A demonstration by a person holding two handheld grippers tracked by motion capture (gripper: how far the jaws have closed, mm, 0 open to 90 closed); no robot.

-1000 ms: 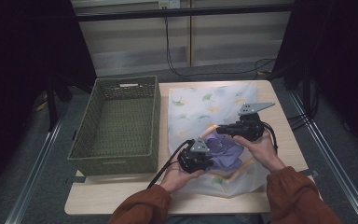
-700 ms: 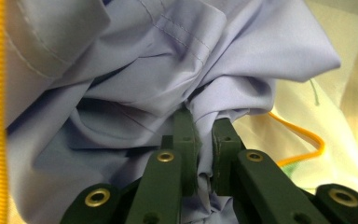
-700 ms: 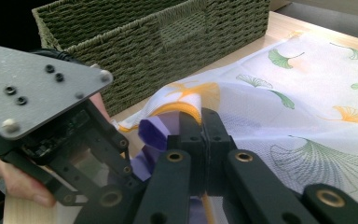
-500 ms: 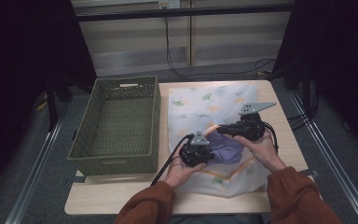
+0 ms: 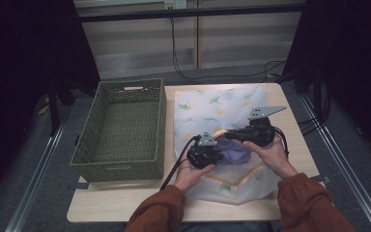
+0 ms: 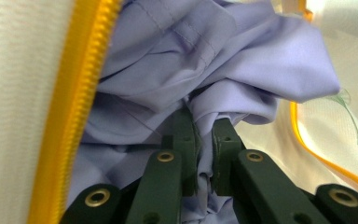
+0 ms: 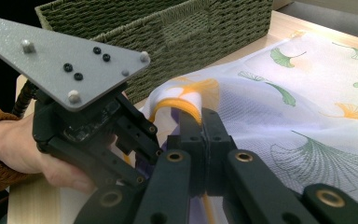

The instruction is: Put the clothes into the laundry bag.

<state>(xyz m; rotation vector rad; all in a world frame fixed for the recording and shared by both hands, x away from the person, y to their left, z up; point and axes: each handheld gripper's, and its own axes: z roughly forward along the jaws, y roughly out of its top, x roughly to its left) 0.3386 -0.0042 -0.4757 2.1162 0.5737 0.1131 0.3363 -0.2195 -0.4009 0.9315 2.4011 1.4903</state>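
A white mesh bag (image 5: 212,108) printed with ginkgo leaves lies on the table, its yellow zipper (image 6: 74,93) undone. A crumpled lavender cloth (image 5: 236,153) sits at the bag's mouth. My left gripper (image 5: 221,155) is shut on a fold of this cloth (image 6: 214,51), its jaws pinching the fabric (image 6: 204,126). My right gripper (image 5: 228,136) is shut on the bag's zipper edge (image 7: 186,100) and holds it lifted above the cloth. The two grippers are close together, and the left one's grey plate (image 7: 65,60) shows in the right gripper view.
A green woven basket (image 5: 116,169) stands left of the bag, close to my left hand; its wall (image 7: 168,28) rises behind the grippers. Bare wooden table (image 5: 125,203) shows at the front edge. Cables trail from both grippers.
My left gripper has edged slightly away from the person with the lavender cloth, and less of the cloth shows outside the bag. The right gripper has kept still.
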